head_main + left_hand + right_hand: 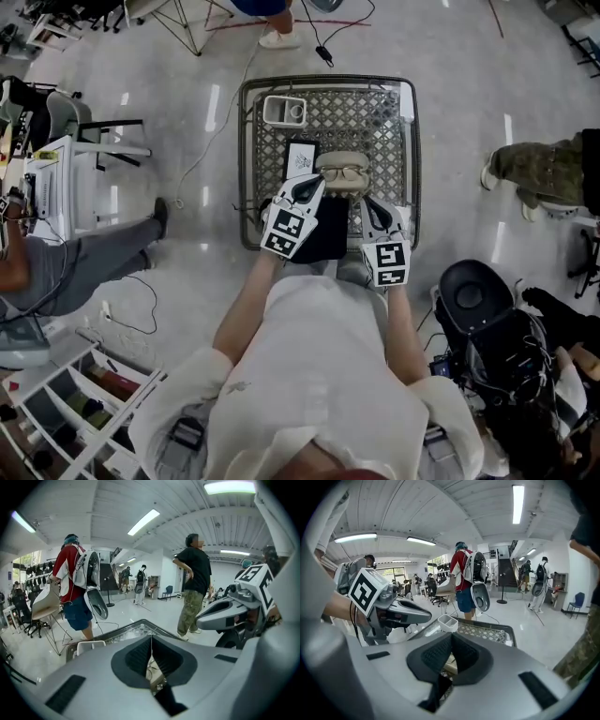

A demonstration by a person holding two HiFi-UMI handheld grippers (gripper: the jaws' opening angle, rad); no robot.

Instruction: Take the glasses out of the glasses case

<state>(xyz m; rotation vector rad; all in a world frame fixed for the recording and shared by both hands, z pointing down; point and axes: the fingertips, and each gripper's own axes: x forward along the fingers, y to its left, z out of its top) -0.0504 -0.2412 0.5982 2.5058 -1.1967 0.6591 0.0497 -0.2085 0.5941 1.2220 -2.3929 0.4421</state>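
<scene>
Hovering over the near half of the mesh counter (246,141), at centre frame in the head view: left gripper (311,185) and right gripper (372,203), both angled toward the top of the frame. Left jaws pressed together, pinching nothing, with the tips just beside the lower left corner of the case (343,186). Right jaws likewise pressed together and empty, with the tips just below the case's lower right corner. Impossible to tell whether either tip touches the case.

Beige case lying open at the middle of the counter, with the glasses (344,172) inside it, not yet taken out. Black card (302,153) just left of the case. White tray (284,110) in the counter's upper left corner, well apart from both grippers. Dark pad (328,239) at the near edge, between the grippers and partly beneath the left one.

In the left gripper view, closed jaws at lower centre, a beige sliver showing below them, and the right gripper at the right edge. In the right gripper view, closed jaws at lower centre, the left gripper at the left, and the tray beyond.
</scene>
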